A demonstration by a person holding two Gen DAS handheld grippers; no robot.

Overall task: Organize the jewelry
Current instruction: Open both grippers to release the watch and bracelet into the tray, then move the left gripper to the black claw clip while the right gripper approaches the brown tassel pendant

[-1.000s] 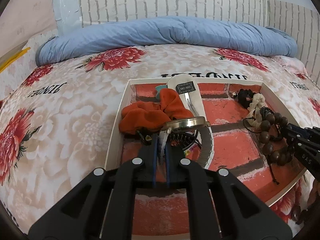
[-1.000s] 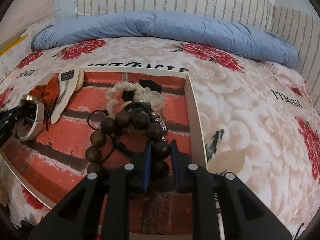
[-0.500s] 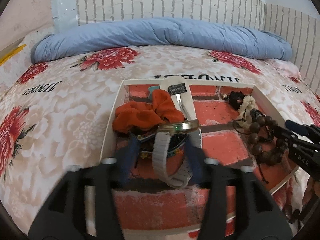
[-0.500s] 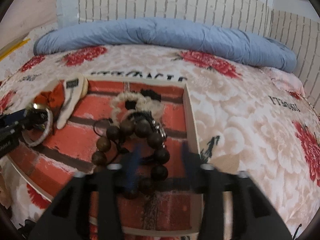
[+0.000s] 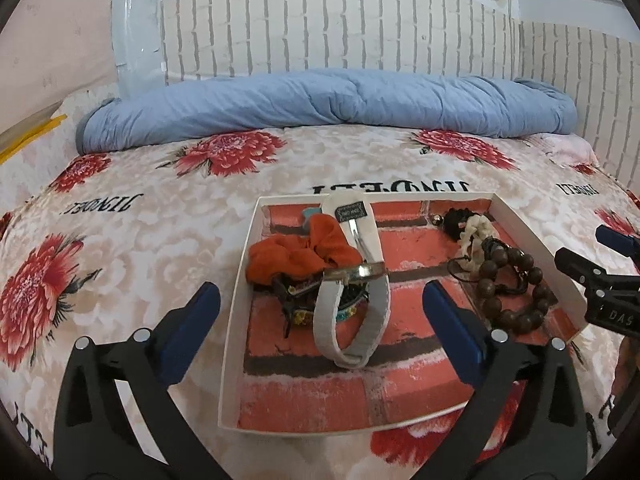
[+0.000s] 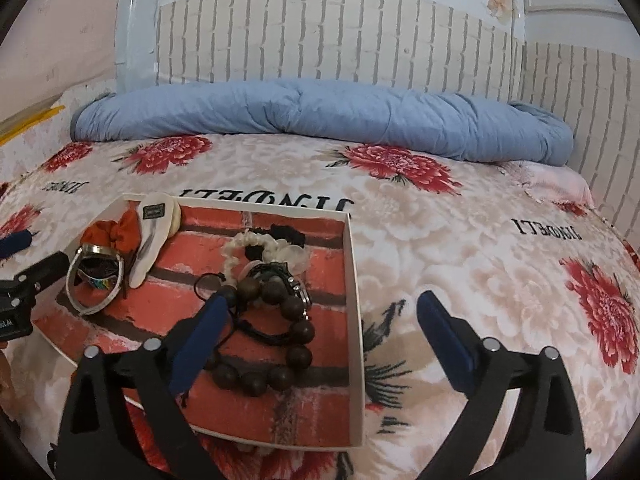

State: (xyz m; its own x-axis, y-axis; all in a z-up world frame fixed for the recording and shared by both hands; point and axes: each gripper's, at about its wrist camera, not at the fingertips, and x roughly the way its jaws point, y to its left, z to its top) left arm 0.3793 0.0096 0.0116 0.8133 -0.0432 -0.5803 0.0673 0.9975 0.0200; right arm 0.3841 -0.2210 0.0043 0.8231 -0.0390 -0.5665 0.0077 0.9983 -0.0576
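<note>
A white-rimmed tray (image 5: 236,312) with a red brick-print bottom lies on the bed; it also shows in the right wrist view (image 6: 356,300). In it stand a white-strap watch (image 5: 352,312), an orange scrunchie (image 5: 296,252), a cream hair clip (image 5: 360,224), a cream beaded bracelet (image 5: 474,232) and a brown wooden bead bracelet (image 5: 516,292). My left gripper (image 5: 320,336) is open wide, pulled back above the tray's near part. My right gripper (image 6: 324,340) is open wide over the tray's right rim, with the brown bead bracelet (image 6: 276,332) lying free below it.
A flowered bedspread (image 5: 120,240) covers the bed. A rolled blue quilt (image 5: 328,104) lies along the back against a white brick-pattern wall (image 5: 340,28). The right gripper's body (image 5: 604,292) shows at the left view's right edge.
Both grippers opened and drew back and up. The left let go of the white-strap watch, the right let go of the brown bead bracelet; both now rest in the tray.
</note>
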